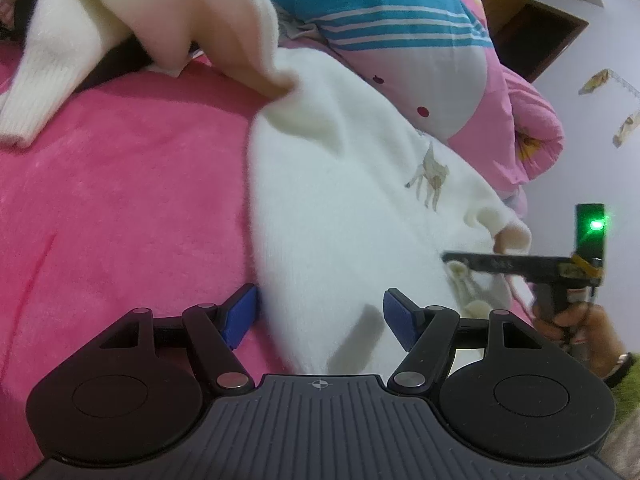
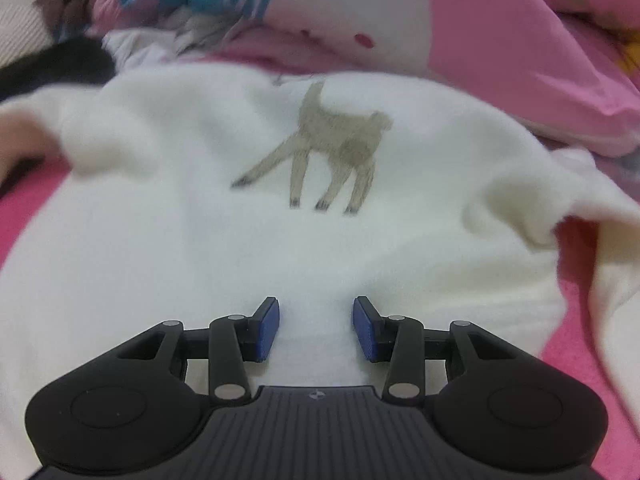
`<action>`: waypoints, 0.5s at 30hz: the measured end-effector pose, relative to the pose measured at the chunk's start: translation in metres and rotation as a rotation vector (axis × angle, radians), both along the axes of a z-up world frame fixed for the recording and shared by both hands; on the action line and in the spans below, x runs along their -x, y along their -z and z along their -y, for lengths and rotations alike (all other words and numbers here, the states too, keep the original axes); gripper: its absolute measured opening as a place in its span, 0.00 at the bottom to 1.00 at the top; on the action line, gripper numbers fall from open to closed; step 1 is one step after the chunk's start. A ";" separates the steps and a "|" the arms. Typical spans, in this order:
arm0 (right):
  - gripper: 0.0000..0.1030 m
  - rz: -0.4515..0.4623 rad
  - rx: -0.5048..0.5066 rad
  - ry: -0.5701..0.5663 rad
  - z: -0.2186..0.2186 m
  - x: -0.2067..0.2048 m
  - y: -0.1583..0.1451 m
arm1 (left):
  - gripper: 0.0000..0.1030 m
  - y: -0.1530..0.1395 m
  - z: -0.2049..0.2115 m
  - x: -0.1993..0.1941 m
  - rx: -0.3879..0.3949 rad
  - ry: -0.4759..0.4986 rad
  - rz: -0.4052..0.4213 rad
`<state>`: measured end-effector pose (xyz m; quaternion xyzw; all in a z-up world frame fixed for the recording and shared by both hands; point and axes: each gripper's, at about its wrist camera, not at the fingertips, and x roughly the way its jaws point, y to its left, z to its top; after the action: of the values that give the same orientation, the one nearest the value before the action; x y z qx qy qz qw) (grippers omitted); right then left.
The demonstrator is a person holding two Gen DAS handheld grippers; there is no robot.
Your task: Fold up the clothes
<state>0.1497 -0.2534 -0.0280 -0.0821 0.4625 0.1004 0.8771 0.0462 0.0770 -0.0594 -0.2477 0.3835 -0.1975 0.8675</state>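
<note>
Right wrist view puts my right tongs (image 2: 316, 328) directly over the white sweater (image 2: 240, 240), partly open and empty, deer print ahead. On the pink bed (image 1: 120, 200) the sweater runs lengthwise away from my left tongs (image 1: 318, 318), which stand wide at its near edge, gripping nothing. I judge the right nearer the hem.
</note>
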 end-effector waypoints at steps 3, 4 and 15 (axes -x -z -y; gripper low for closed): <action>0.36 -0.056 0.065 -0.024 0.011 0.022 -0.005 | 0.67 -0.001 0.002 0.001 -0.014 0.002 0.004; 0.36 -0.068 0.096 -0.027 0.015 0.031 -0.007 | 0.67 -0.001 0.002 0.001 -0.016 0.002 0.004; 0.35 -0.015 -0.196 0.359 0.155 0.171 -0.012 | 0.67 -0.001 -0.001 0.001 0.007 -0.002 -0.005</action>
<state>-0.0211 -0.4080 -0.0160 0.0881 0.4644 -0.0124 0.8812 0.0452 0.0776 -0.0586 -0.2518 0.3847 -0.1973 0.8658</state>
